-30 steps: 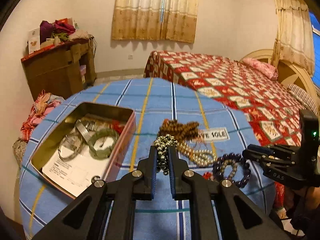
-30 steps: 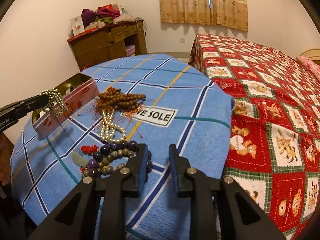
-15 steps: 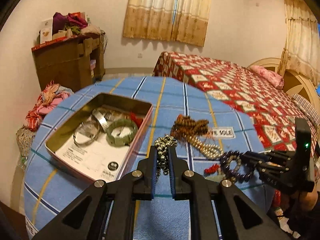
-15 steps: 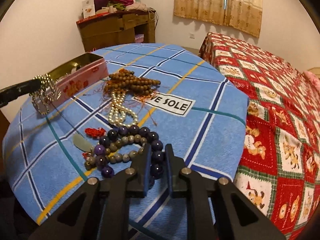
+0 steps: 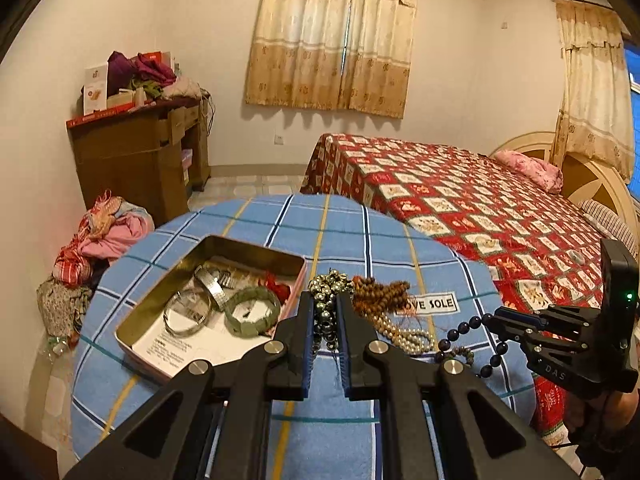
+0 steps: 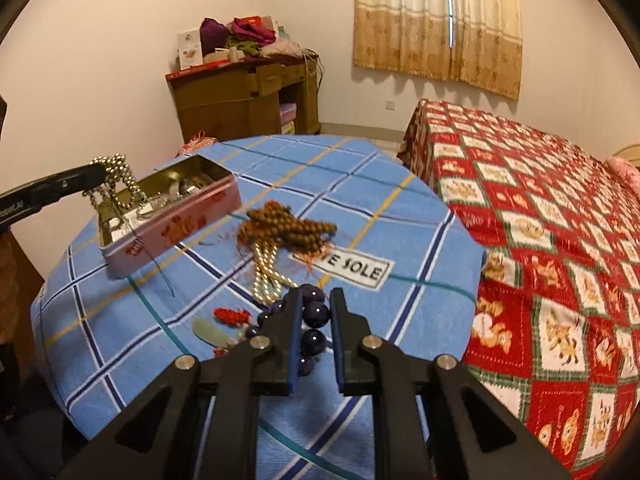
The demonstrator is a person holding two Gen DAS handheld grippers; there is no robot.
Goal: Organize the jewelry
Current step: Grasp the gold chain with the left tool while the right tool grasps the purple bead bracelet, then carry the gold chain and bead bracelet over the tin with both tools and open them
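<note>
- left gripper (image 5: 325, 312) pinches a metallic bead chain (image 5: 326, 285), held at 3 o'clock of the open tin (image 5: 256, 246).
- right gripper (image 6: 315, 312) clamps purple beads (image 6: 316, 314), lifted above the blue cloth (image 6: 400, 216).

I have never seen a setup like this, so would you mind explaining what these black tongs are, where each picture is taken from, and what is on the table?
There is no robot here: a person holds a two-finger gripper in each hand, and a fisheye camera on each one looks forward along its fingers. One picture comes from the left gripper, the other from the right gripper; each also catches the other gripper at its edge.

The left gripper is shut on a metallic bead strand, lifted beside the open tin. The right gripper is shut on a dark purple bead bracelet, raised off the blue checked cloth.

In the tin lie a green bangle and silver bangles. On the cloth lie brown wooden beads and a pearl strand.
</note>
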